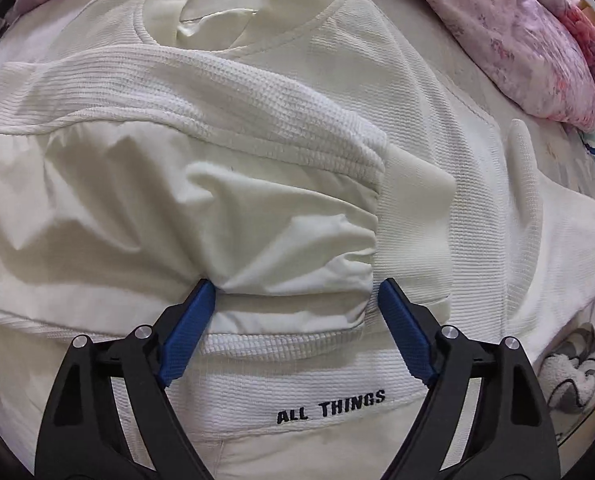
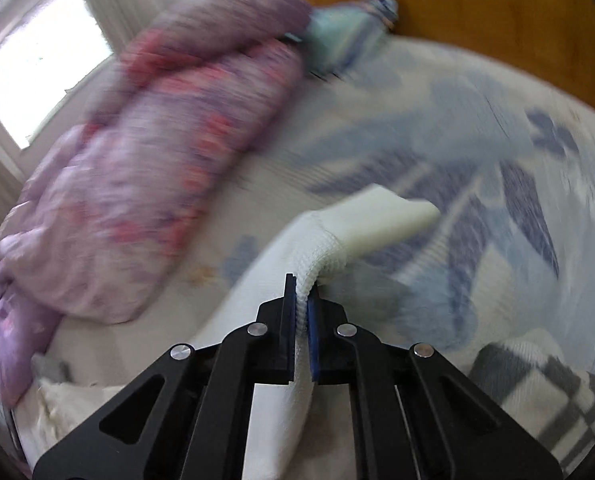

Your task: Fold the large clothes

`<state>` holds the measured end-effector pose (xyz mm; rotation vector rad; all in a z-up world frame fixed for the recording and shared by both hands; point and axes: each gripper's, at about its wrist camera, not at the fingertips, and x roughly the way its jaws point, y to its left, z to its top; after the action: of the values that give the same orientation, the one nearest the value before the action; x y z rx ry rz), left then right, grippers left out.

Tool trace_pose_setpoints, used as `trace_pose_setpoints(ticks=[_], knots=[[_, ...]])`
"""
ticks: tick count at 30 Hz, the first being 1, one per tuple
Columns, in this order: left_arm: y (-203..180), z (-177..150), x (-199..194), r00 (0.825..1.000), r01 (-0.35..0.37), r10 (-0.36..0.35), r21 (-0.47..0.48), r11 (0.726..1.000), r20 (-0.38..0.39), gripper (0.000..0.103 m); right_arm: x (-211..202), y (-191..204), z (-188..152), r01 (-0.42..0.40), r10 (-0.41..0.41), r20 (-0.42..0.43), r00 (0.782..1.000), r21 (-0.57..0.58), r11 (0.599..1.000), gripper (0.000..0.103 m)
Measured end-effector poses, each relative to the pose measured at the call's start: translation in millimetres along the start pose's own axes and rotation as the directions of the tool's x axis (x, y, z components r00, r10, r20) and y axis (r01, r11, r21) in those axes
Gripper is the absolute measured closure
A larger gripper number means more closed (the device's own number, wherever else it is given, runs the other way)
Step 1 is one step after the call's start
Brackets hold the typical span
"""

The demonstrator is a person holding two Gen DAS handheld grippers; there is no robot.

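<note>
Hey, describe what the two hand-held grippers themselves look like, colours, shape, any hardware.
Both look alike. The left hand-held gripper has two matte black angular arms with triangular cut-outs, round silver pivot pins, and blue ribbed pads on the fingers. The right hand-held gripper shows the same black linkage and silver pins, with blue pads seen edge-on. No cables, markings or sleeves are visible.

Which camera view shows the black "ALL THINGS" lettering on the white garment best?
The left wrist view: the "ALL THINGS" lettering is sharp and readable on the white garment, near the open left gripper. The right wrist view is blurred and shows no lettering, only a sleeve.
</note>
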<state>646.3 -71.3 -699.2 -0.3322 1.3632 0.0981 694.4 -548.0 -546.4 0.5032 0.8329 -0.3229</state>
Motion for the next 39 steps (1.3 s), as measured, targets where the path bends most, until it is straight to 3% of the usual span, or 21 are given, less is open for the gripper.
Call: trace_pose_setpoints(ticks=[4, 7, 11, 14, 16, 17, 18, 21, 22, 23, 25, 28, 30, 32, 37, 39], knots=[[28.0, 2.0, -35.2, 0.985, 0.168, -0.165, -0.072, 0.983, 0.040, 0.020, -55.3, 72.6, -13.0, -0.116, 0.123, 0.067, 0.990, -0.110, 0.987, 0.099], [66.5, 3.0, -66.4, 0.964, 0.265, -0.256, -0.155, 0.952, 0.076, 0.019, -85.7, 133.0, -39.1, -0.231, 0.239, 0.044, 0.970, -0.143, 0.962, 0.099], [141.3, 6.1, -101.3, 0.955, 0.292, -0.265, -0.277, 0.915, 0.132, 0.019, -116.2, 246.5, -105.3, -0.367, 0.372, -0.041, 0.927, -0.300, 0.881, 0.099], [198.3, 10.1, -130.6, 0.961, 0.259, -0.210, -0.310, 0.915, 0.182, 0.019, -131.3, 325.2, -169.2, -0.454, 0.444, -0.123, 0.888, -0.399, 0.797, 0.099], [240.0, 10.4, -147.0, 0.965, 0.225, -0.164, -0.328, 0.918, 0.202, 0.019, -138.9, 366.1, -210.3, -0.476, 0.455, -0.164, 0.875, -0.458, 0.750, 0.099], [252.4, 8.3, -152.4, 0.966, 0.214, -0.149, -0.337, 0.917, 0.209, 0.019, -138.7, 392.9, -242.9, -0.513, 0.465, -0.225, 0.856, -0.478, 0.713, 0.099], [267.1, 6.9, -157.1, 0.966, 0.205, -0.133, -0.350, 0.914, 0.220, 0.019, -136.9, 409.9, -264.0, -0.524, 0.456, -0.261, 0.851, -0.495, 0.693, 0.099], [317.1, -3.9, -174.0, 0.967, 0.179, -0.086, -0.401, 0.898, 0.240, 0.019, -116.0, 459.7, -340.8, -0.524, 0.320, -0.424, 0.847, -0.565, 0.637, 0.094], [329.8, -8.2, -176.8, 0.968, 0.176, -0.079, -0.417, 0.892, 0.240, 0.019, -107.4, 470.3, -365.2, -0.538, 0.281, -0.481, 0.830, -0.561, 0.629, 0.083], [342.9, -14.0, -180.6, 0.968, 0.174, -0.075, -0.429, 0.887, 0.238, 0.019, -103.4, 478.5, -386.1, -0.555, 0.255, -0.524, 0.813, -0.561, 0.615, 0.081], [359.0, -21.9, -182.4, 0.968, 0.178, -0.075, -0.449, 0.876, 0.239, 0.019, -103.3, 482.8, -409.0, -0.562, 0.225, -0.551, 0.804, -0.579, 0.591, 0.080], [366.6, -31.0, -177.8, 0.971, 0.182, -0.083, -0.466, 0.866, 0.225, 0.019, -104.5, 473.0, -409.3, -0.573, 0.224, -0.574, 0.788, -0.549, 0.608, 0.068], [364.3, -28.9, -172.8, 0.970, 0.191, -0.093, -0.466, 0.864, 0.225, 0.019, -102.0, 459.2, -395.1, -0.561, 0.227, -0.559, 0.797, -0.548, 0.621, 0.068], [357.7, -26.4, -169.5, 0.971, 0.189, -0.097, -0.455, 0.870, 0.217, 0.019, -97.8, 442.5, -375.2, -0.524, 0.211, -0.529, 0.822, -0.559, 0.643, 0.067], [326.3, 14.6, -160.5, 0.974, 0.166, -0.097, -0.351, 0.921, 0.207, 0.019, -59.5, 378.0, -282.9, -0.348, 0.113, -0.406, 0.907, -0.571, 0.743, 0.061], [315.1, 38.9, -150.2, 0.978, 0.144, -0.086, -0.319, 0.937, 0.190, 0.018, -44.6, 361.5, -251.5, -0.291, 0.075, -0.368, 0.927, -0.576, 0.764, 0.059]])
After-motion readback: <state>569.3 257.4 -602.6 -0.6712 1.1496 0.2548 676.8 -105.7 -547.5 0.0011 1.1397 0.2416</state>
